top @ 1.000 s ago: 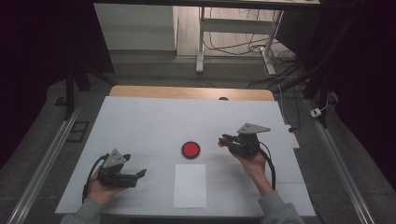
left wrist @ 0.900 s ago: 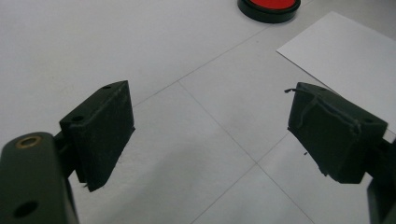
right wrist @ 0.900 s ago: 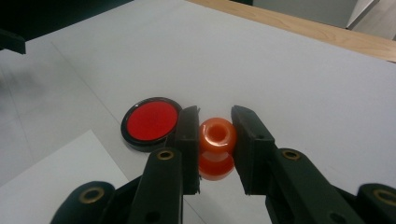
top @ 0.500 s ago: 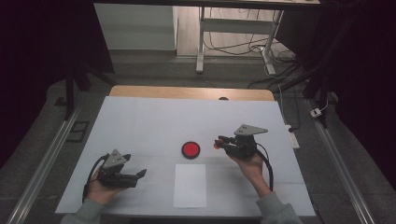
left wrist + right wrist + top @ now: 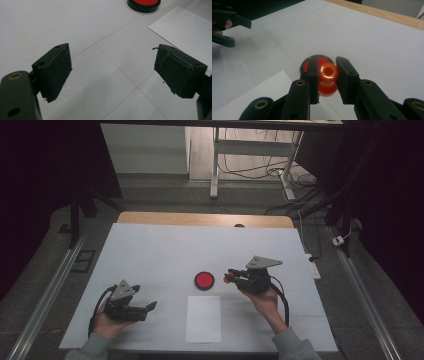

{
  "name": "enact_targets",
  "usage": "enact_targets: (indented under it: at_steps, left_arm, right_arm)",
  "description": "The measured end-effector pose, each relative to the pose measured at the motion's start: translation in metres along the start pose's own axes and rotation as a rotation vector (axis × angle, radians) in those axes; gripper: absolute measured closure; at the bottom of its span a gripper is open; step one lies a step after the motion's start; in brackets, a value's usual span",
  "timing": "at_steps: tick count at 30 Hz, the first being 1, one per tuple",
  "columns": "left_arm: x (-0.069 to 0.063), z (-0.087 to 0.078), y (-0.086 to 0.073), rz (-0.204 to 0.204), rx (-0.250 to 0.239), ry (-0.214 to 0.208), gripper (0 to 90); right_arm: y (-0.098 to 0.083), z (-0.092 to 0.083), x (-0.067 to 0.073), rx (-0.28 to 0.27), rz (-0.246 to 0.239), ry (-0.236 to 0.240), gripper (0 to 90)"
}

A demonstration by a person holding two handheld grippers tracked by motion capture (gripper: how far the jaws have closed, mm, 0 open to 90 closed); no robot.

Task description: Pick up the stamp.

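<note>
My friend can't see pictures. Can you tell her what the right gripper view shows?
The right gripper pinches a small orange spool-shaped piece between its two black jaws, over a white table. A round red dish lies just behind it.

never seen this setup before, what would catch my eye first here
The red disc with its black rim, mid-table on the white table cover, stands out most. Just right of it, the right gripper clamps a small orange spool-shaped piece. The left gripper rests open near the table's front left.
</note>
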State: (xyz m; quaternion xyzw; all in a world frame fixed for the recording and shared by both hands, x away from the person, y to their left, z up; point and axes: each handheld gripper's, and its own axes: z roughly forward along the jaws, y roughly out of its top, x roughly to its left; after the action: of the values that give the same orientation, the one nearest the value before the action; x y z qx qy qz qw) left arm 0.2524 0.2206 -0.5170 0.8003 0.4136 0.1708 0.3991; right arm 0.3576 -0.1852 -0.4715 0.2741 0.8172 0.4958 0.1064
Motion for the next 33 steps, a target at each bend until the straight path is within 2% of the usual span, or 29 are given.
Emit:
enact_targets:
  at_steps: [14, 20, 33]
  left_arm:
    - [-0.001, 0.0, 0.0, 0.001, 0.001, -0.002, 14.3]
    - [-0.001, 0.001, 0.0, 0.001, 0.001, -0.002, 14.3]
    - [-0.003, 0.003, 0.0, 0.006, 0.007, 0.001, 14.3]
  right_arm:
    - [0.001, 0.005, 0.021, 0.007, -0.037, 0.045, 72.6]
    - [0.0, 0.006, 0.028, 0.008, -0.036, 0.061, 72.6]
    - [-0.005, 0.012, 0.05, 0.028, -0.061, 0.124, 72.6]
